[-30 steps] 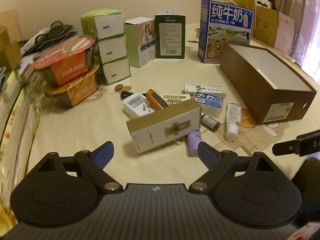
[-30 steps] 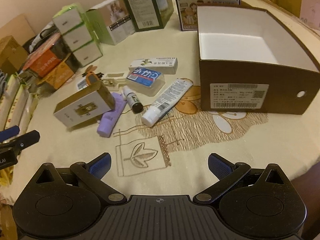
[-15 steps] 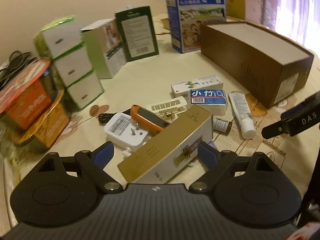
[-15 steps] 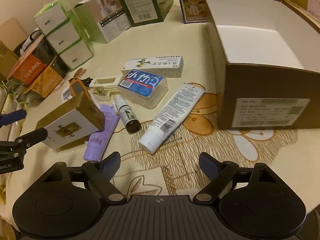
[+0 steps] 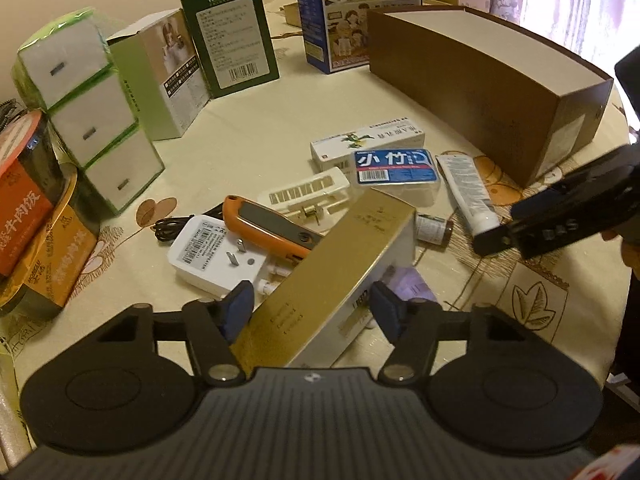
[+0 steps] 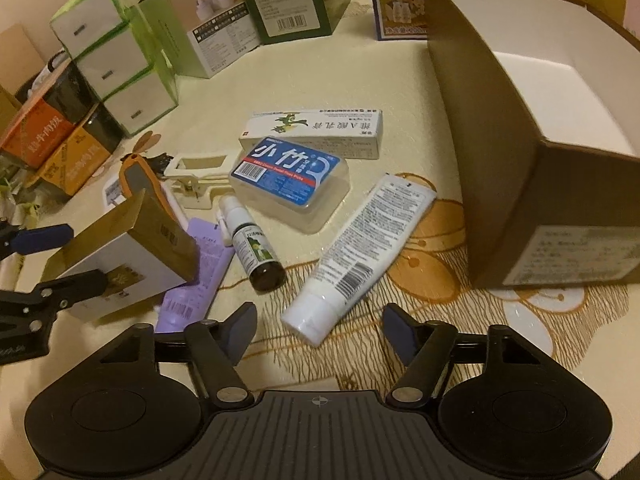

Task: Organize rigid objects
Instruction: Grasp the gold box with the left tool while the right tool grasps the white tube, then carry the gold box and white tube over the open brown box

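A gold and white box [image 5: 336, 276] lies tilted on the pile, between the fingers of my left gripper [image 5: 314, 310], which is open around it, pads close to its sides. It also shows in the right wrist view [image 6: 128, 260], with the left gripper [image 6: 52, 264] astride it. My right gripper [image 6: 320, 330] is open and empty just in front of a white tube [image 6: 360, 256], seen too in the left wrist view [image 5: 468, 196]. An open brown box [image 6: 520, 128] with a white inside stands at the right.
Around the gold box lie a purple tube [image 6: 196, 276], a small brown bottle [image 6: 256, 252], a blue-labelled plastic case [image 6: 288, 176], a white medicine carton [image 6: 316, 132], an orange tool [image 5: 272, 232], a white plug [image 5: 216, 256]. Cartons [image 5: 228, 48] and noodle bowls [image 5: 36, 240] stand behind and left.
Both grippers have moved forward and down. My left gripper now straddles the gold box with narrower jaws. My right gripper has closed in on the white tube.
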Demonstrator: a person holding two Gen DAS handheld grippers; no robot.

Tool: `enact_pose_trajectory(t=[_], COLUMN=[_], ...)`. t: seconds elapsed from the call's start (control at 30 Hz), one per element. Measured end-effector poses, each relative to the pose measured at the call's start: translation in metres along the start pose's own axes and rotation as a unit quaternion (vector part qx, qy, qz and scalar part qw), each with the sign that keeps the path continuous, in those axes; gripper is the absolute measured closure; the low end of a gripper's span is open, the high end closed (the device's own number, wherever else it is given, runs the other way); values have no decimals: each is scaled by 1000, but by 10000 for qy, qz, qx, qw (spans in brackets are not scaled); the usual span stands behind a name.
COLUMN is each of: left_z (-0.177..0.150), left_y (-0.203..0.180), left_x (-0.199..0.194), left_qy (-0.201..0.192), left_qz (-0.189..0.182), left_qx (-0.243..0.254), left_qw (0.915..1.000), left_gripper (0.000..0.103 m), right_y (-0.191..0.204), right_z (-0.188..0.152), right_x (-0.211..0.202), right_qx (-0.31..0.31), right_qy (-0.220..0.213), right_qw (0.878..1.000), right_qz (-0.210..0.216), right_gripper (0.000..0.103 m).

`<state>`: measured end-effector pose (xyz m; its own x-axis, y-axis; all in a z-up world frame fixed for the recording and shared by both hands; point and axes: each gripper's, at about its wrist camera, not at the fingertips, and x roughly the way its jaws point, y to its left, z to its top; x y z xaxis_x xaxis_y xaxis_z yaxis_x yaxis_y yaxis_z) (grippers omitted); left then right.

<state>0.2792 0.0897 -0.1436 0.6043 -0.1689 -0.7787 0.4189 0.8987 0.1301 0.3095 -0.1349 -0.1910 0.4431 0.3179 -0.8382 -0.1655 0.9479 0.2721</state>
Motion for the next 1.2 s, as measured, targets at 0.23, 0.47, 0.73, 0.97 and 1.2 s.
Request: enact_pose_trajectory(t=[0.23,0.47,0.73,0.97,1.2], left_z=[0,-4,-27,-33,-29], left_y=[-16,-25,-46,-50,-53], left_x=[-6,-17,-40,-38,-27], left_qy=[152,418,786,862,894], left_qz=[-90,91,576,411,496], left_qx=[-162,-1066,-1970,-2228,-2150], left_qw=[9997,9934,9755,9702,9712], left_gripper=[67,68,68,68,71], right_y=[-3,-13,-32,-39,-36], right_z=[-7,-22,-55,-52,-37], right_x=[4,-14,-42,-46,-37], right_qx=[-224,-653,-811,-478,-408], right_qy=[55,269,565,546,321], right_qw=[9997,9975,9949,9969,9984], right_qz=[-69,-8,219,318,213], right_gripper=[70,77,78,68,57])
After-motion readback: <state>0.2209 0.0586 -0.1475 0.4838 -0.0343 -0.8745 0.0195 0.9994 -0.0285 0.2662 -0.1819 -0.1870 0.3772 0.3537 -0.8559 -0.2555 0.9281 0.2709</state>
